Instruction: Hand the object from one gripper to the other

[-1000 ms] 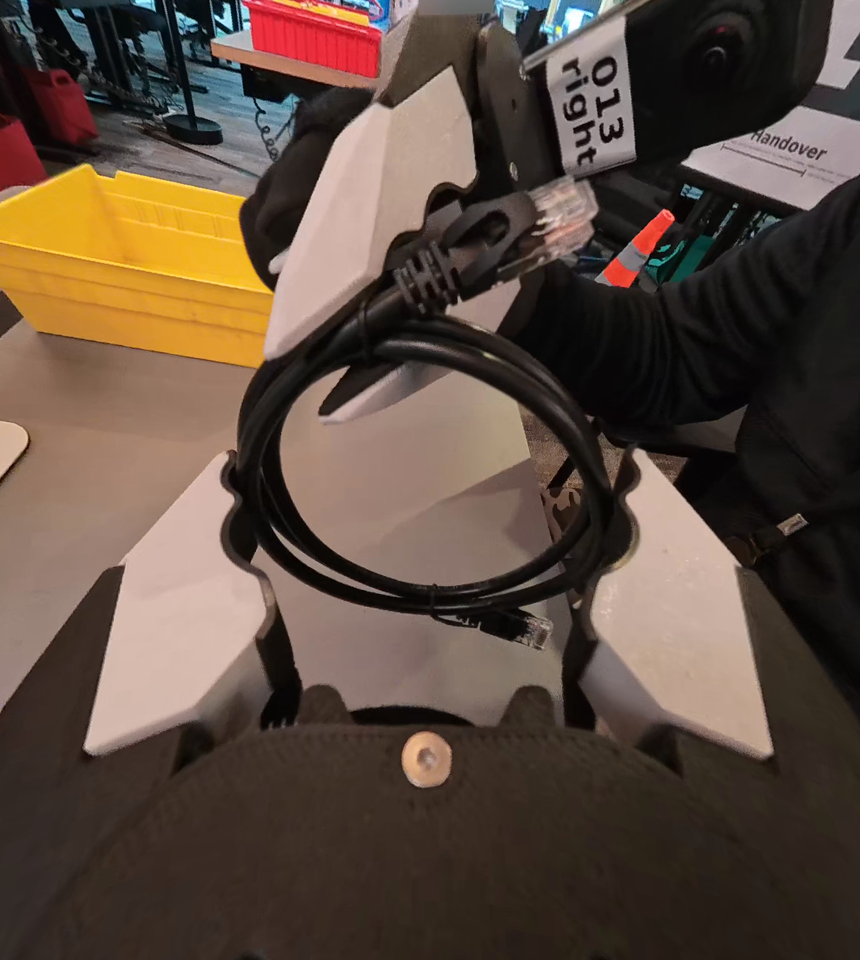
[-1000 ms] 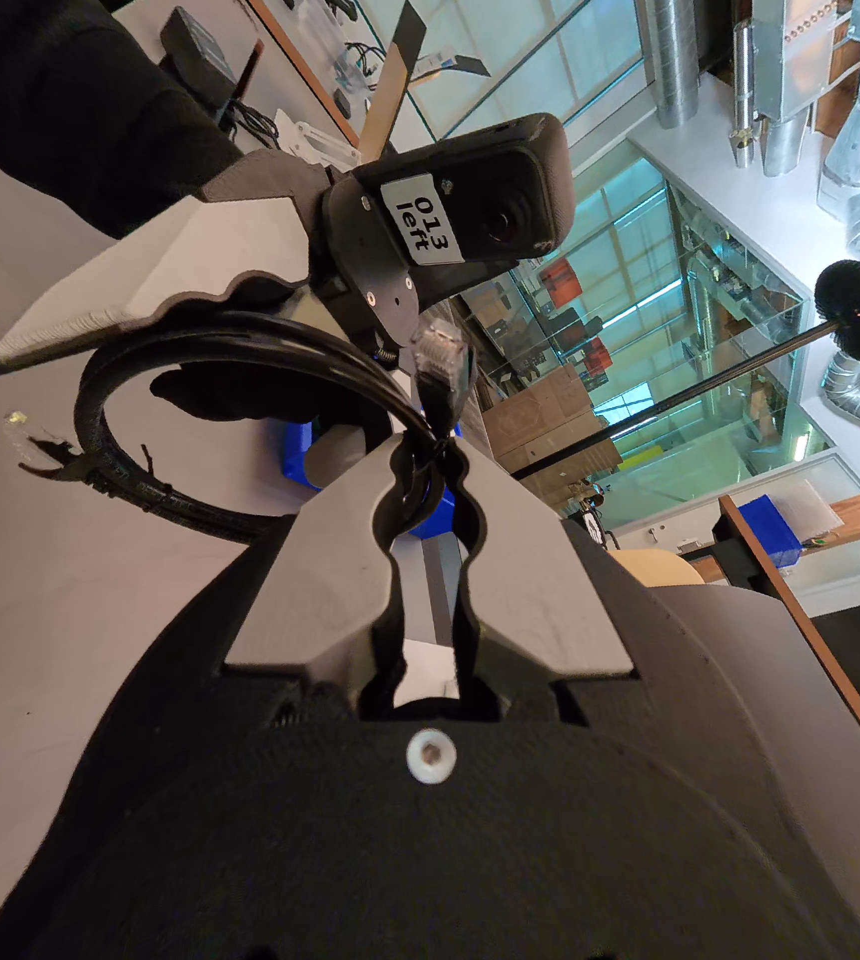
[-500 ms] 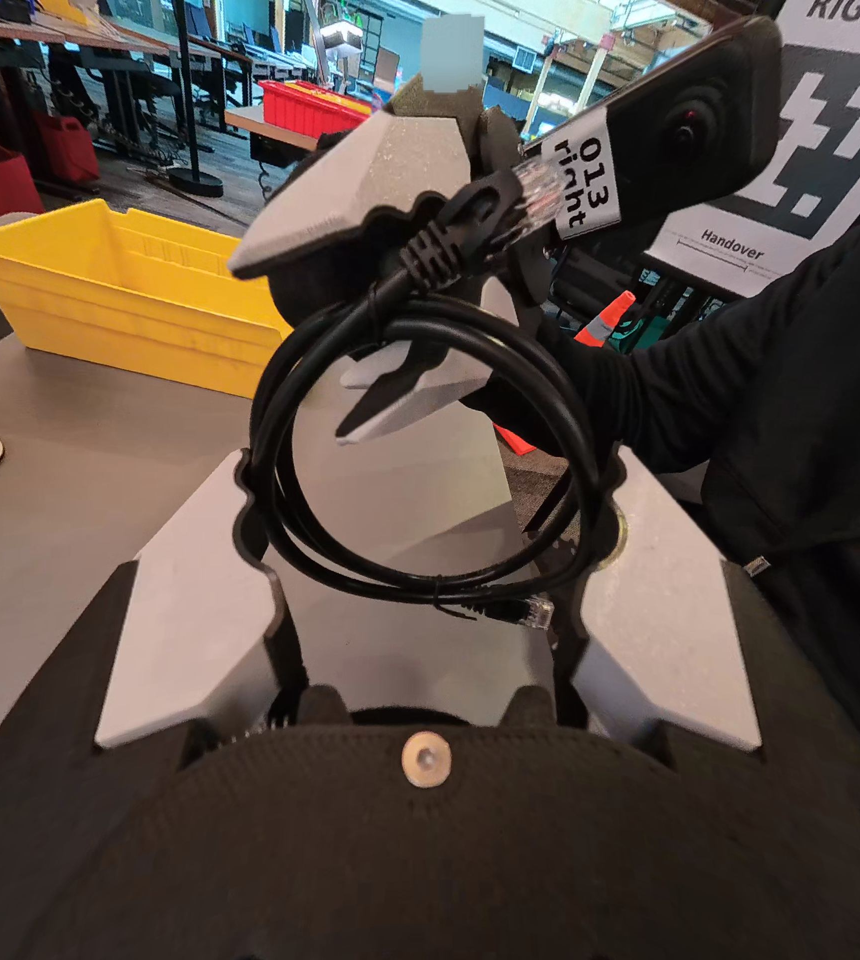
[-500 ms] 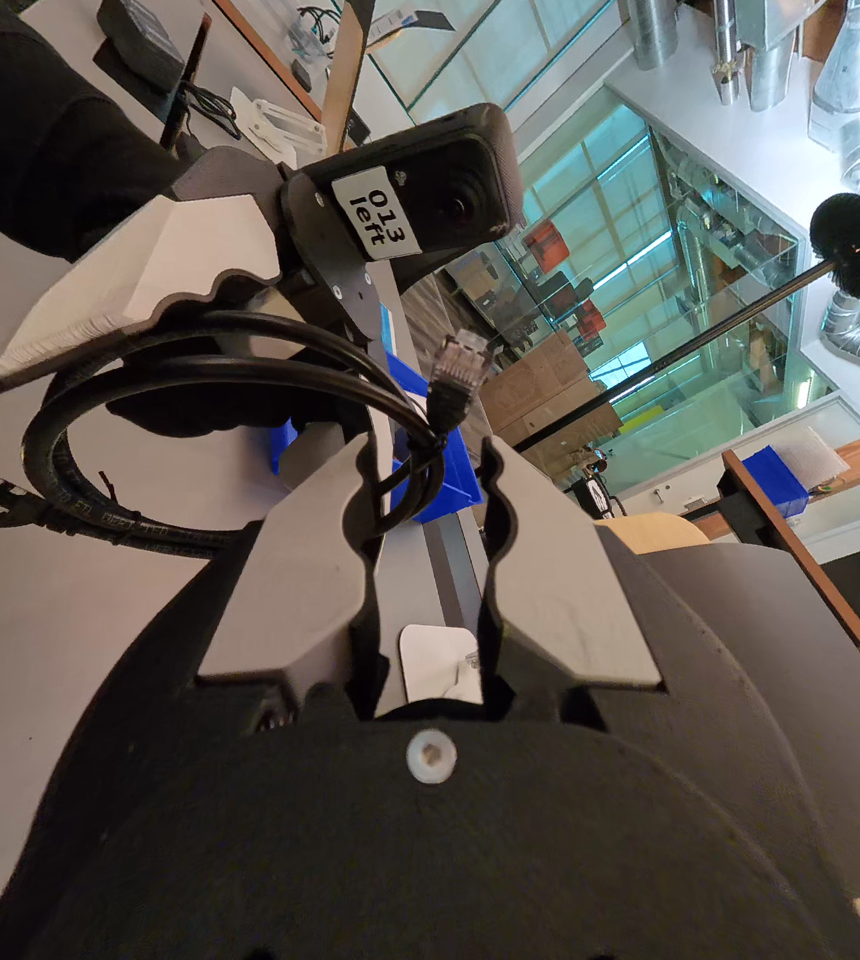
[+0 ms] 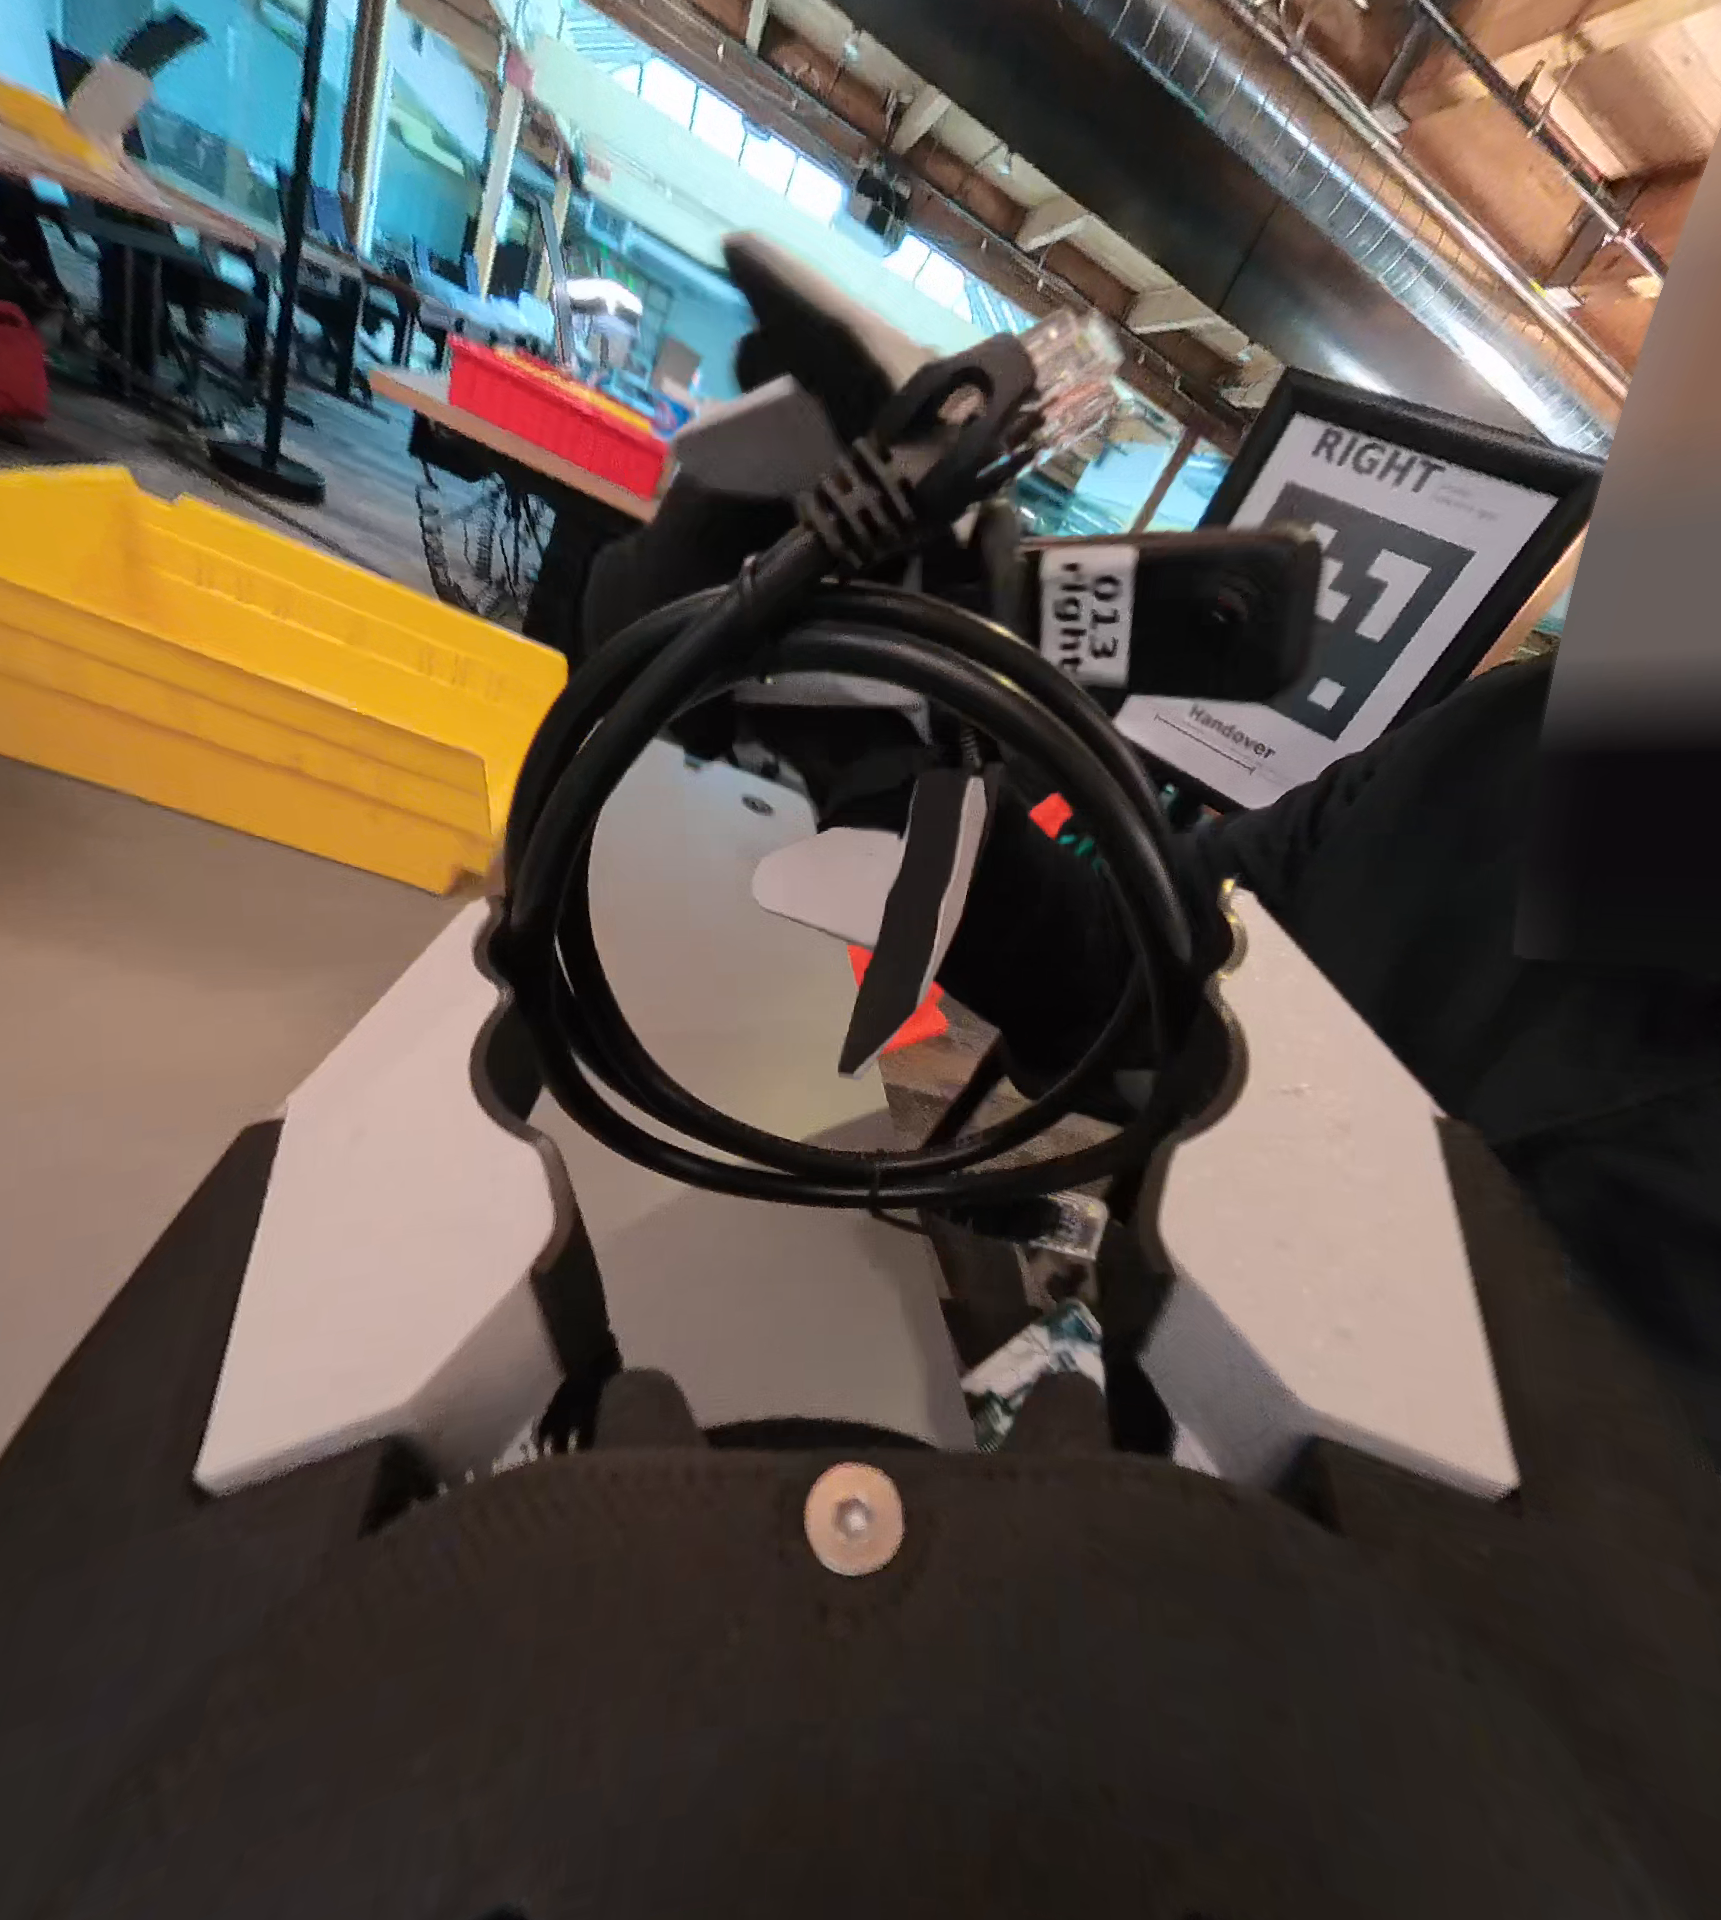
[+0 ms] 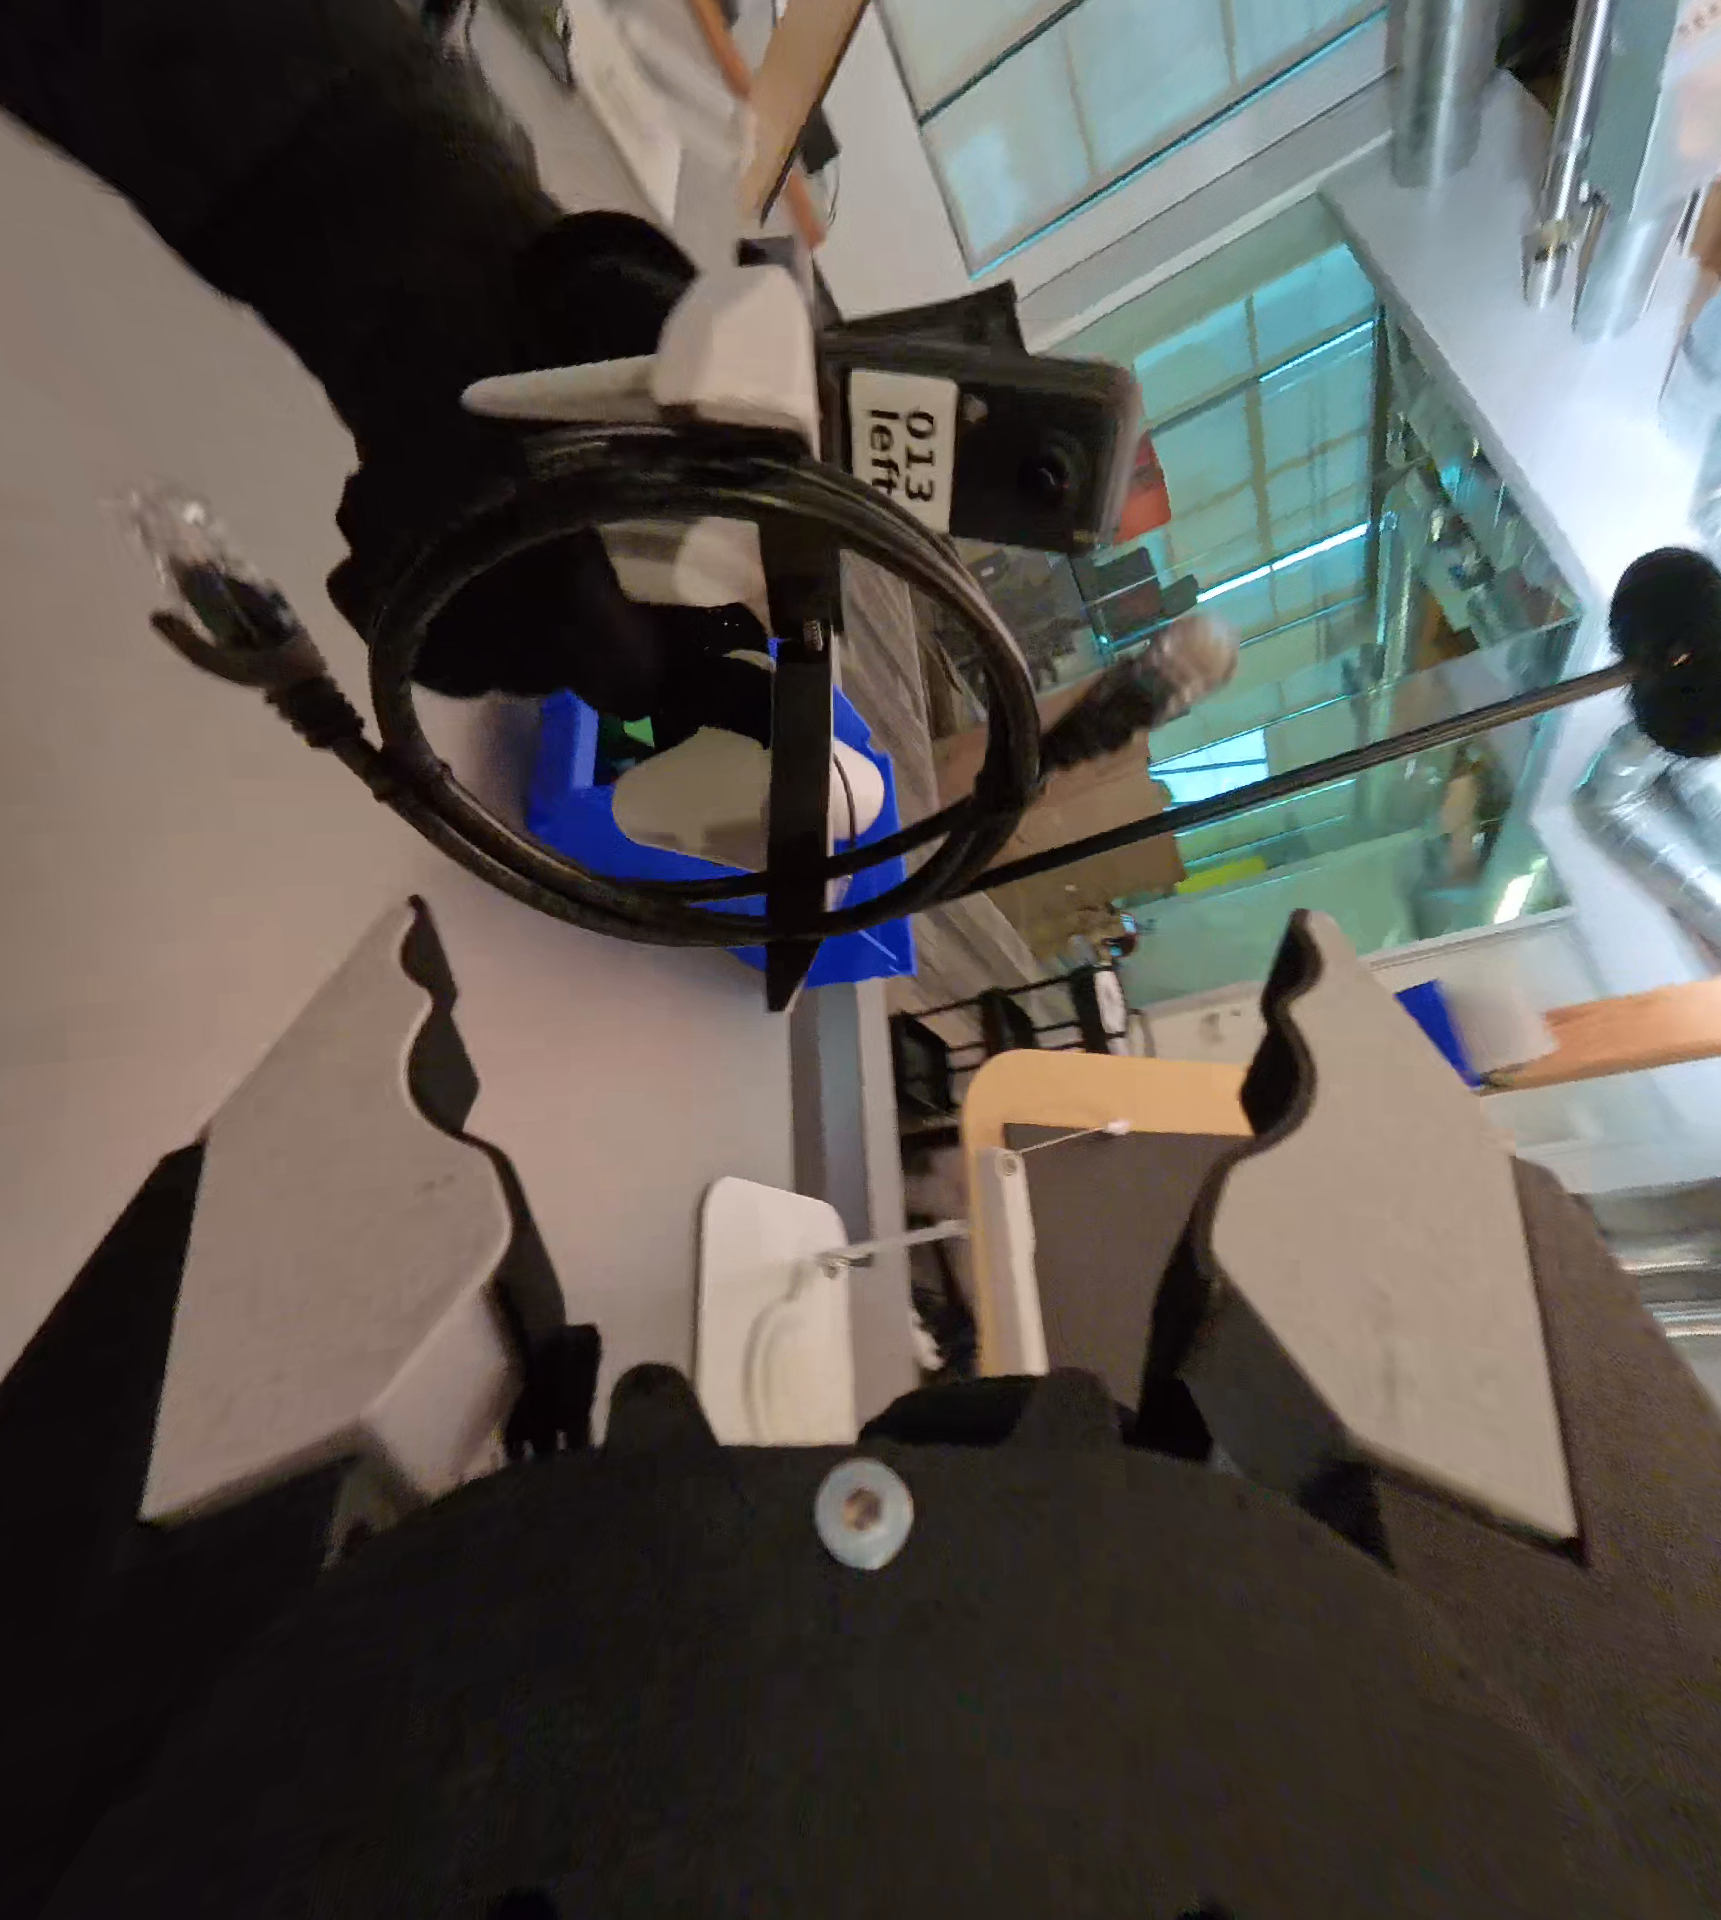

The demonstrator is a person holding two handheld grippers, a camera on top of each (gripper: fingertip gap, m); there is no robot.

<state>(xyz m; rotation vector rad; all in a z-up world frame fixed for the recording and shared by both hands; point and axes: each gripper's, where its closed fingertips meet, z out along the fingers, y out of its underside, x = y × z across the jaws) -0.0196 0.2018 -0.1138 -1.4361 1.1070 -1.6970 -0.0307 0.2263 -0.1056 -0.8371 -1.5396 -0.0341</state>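
— Holding the cable [image 5: 840, 914], is it, that left claw [image 5: 851, 1049]?

— Yes, the black coil sits braced between its two fingers [image 5: 388, 1195], mid-frame in the left view, one plug [image 5: 1069, 358] sticking up at the top.

— And the right claw [image 6: 856, 1039]?

— Wide apart, gripping nothing. In its own view the coil hangs just above its fingertips, clear of them, in the upper middle.

— Anything behind?

— A yellow bin [image 5: 181, 665] on the grey desk [image 5: 108, 1039] at left, and a blue bin [image 6: 575, 769] past the coil.
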